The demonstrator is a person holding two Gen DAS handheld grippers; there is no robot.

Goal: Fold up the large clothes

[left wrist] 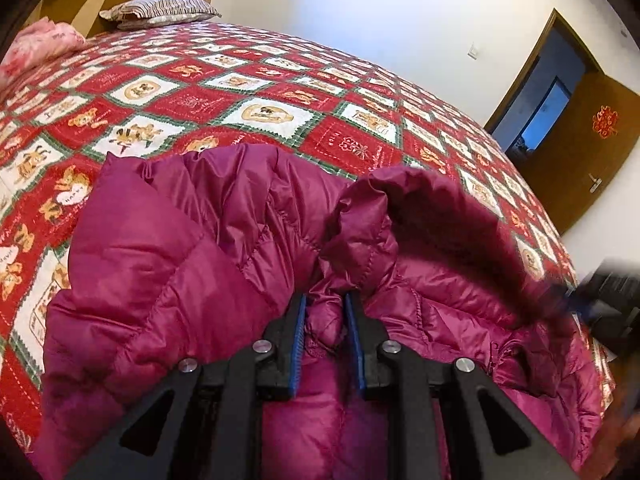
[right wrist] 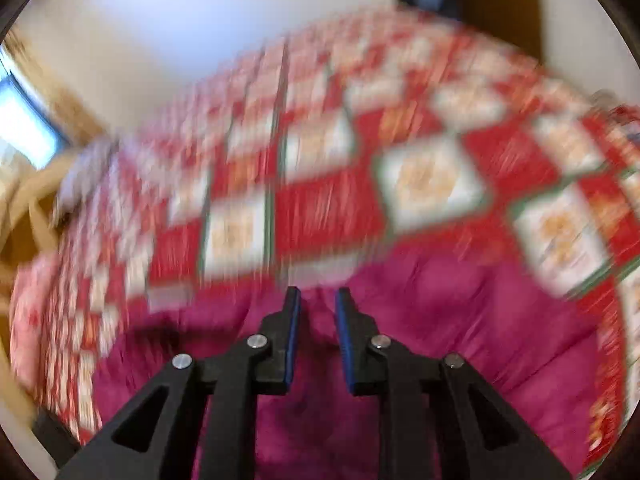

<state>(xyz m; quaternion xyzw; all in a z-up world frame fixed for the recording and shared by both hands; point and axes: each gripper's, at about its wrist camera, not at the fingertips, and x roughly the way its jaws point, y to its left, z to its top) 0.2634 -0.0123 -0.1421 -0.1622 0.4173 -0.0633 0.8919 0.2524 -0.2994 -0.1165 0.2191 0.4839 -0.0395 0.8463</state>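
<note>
1. A magenta puffer jacket [left wrist: 168,264] lies bunched on the bed's red patchwork quilt [left wrist: 256,92], at the near edge.
2. The left gripper [left wrist: 325,300] is clenched on a fold of the jacket, which bulges between its blue pads [left wrist: 300,344].
3. Beside that fold, on the door side, the jacket's hood or collar [left wrist: 436,216] arches up in a blurred curve.
4. The right gripper [right wrist: 317,296] sits over the jacket [right wrist: 440,328]; its view is badly blurred, magenta shows between its fingers, and I cannot tell whether it grips.
5. Beyond the jacket, at the quilt's far end, lie a striped pillow [left wrist: 160,10] and a pink bundle [left wrist: 40,40].
6. A brown door [left wrist: 580,152] stands open past the quilt's right side.
</note>
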